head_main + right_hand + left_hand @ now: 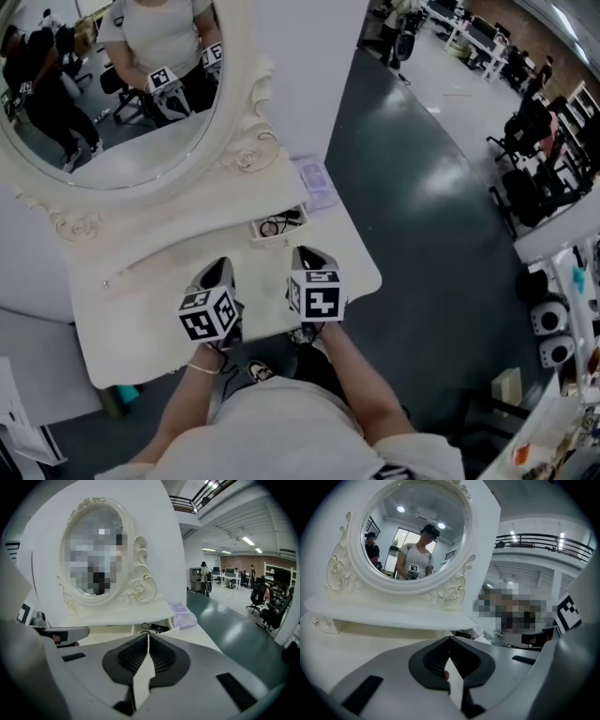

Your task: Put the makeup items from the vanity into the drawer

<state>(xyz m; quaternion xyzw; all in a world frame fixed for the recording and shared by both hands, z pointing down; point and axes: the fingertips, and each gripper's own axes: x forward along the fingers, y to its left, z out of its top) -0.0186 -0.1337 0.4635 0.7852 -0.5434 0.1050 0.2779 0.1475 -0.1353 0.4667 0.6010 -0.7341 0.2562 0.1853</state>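
A white vanity (141,309) with an oval mirror (112,94) stands in front of me. Its small drawer (279,225) is pulled open under the right end of the shelf, with dark items and a cord inside. A lavender packet (316,183) lies on the shelf's right end. My left gripper (218,269) and right gripper (309,255) hover side by side over the tabletop, short of the drawer. Both are shut with nothing between the jaws. In the right gripper view the drawer (154,628) lies just past the gripper (148,634), with the packet (183,613) to its right.
The vanity's right edge (370,272) drops to a dark glossy floor (422,187). Office chairs (534,169) and desks stand far right. A shelf of small items (562,328) is at the lower right. A person's shoe (258,372) shows below the tabletop edge.
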